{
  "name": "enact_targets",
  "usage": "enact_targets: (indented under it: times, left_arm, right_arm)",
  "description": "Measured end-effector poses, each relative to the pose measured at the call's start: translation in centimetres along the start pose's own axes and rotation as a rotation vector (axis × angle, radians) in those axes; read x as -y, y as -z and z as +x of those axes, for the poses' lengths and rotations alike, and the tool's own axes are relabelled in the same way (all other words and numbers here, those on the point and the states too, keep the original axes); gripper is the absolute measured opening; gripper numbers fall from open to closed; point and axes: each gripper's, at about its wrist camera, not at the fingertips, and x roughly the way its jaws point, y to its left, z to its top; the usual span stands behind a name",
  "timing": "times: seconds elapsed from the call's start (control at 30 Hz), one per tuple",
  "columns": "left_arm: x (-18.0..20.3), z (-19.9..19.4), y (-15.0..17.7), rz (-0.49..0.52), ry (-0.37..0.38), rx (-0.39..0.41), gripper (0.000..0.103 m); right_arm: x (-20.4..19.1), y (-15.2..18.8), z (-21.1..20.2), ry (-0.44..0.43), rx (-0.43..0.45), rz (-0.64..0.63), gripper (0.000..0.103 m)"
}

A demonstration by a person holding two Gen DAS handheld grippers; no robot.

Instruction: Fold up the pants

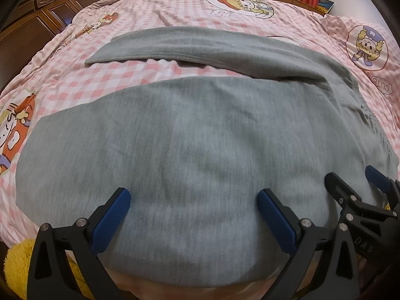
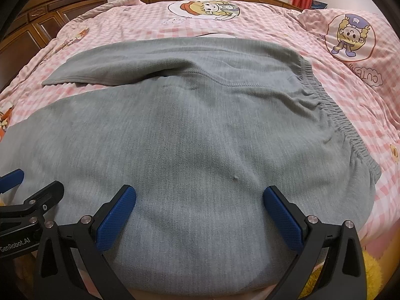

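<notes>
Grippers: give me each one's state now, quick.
Left gripper: open, holding nothing, over the grey pants.
Right gripper: open, holding nothing, over the same pants.

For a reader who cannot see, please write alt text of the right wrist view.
Grey pants lie spread on a pink checked bedcover, elastic waistband at right. The open right gripper hovers over the near leg.

Pants [image 1: 187, 137] near hem hidden below gripper frames; left leg end cut off in right wrist view.
</notes>
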Motion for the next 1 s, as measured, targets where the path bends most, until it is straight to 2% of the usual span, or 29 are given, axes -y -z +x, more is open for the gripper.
enact_targets:
  times: [0.27,0.37,0.47,0.7,1.0]
  left_arm:
    - [-0.1,-0.2,-0.5,0.006,0.007,-0.03,0.103]
    - [0.1,-0.8,-0.6,0.023,0.001,-0.032,0.103]
    - [0.2,-1.6,-0.8,0.032,0.006,-0.042,0.103]
    - [-0.1,-4.6,-1.5,0.026,0.004,-0.012,0.103]
    - [-0.8,-6.6,-2.1,-0.007,0.026,0.013,0.103]
  right_arm:
    - [0.4,-0.3,-0.5,-0.025,-0.013,0.005,0.103]
    - [0.6,-0.6,-1.3,-0.041,-0.01,0.015,0.098]
    - [1.1,-1.0,-2.6,-0.058,-0.003,0.044,0.098]
    - [2.3,-1.5,-5.5,-0.044,0.019,0.066,0.098]
    - [2.7,-1.7,-7.0,-0.054,0.033,0.084,0.098]
